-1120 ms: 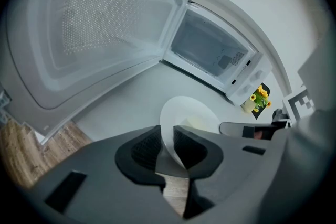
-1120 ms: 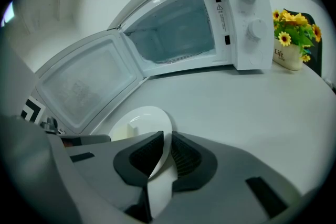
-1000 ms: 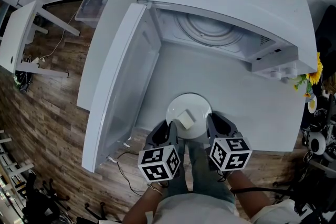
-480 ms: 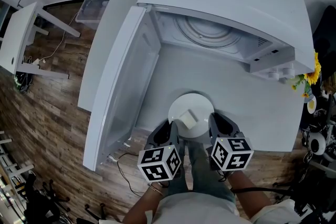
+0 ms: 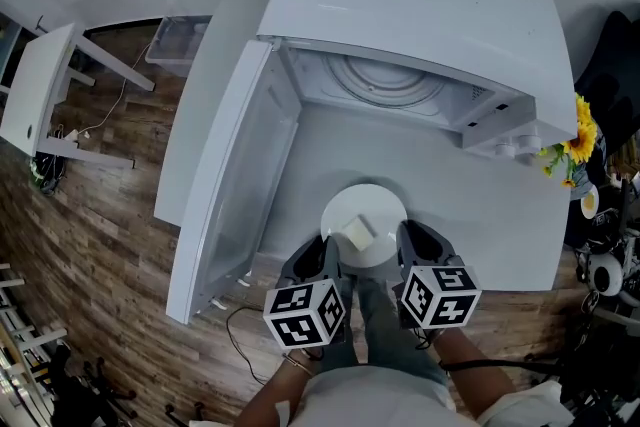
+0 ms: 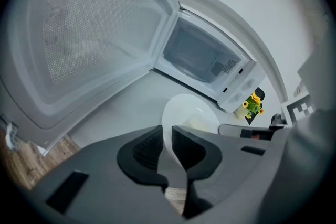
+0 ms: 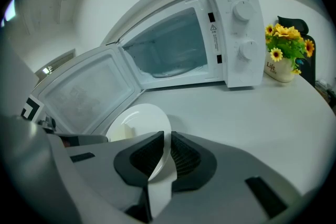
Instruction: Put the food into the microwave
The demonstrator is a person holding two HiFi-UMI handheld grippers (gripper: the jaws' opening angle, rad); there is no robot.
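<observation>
Holding, head view: a round white ceramic plate (image 5: 380, 205) carrying a pale rectangular block of food (image 5: 357, 235), gripped at opposite rims by the left gripper (image 5: 328, 250) and right gripper (image 5: 405, 240).
Microwave, head view: the white box-shaped microwave (image 5: 420, 5) stands straight beyond the fingertips, its door (image 5: 235, 175) swung out past the left fingers.
Left gripper view: pads (image 6: 149, 147) narrow, pinching the rim; food just ahead-right.
Right gripper view: pads (image 7: 184, 157) likewise clamped; cavity (image 7: 170, 55) ahead, both grippers equally near.
Change: hold and gap match a second ago.
</observation>
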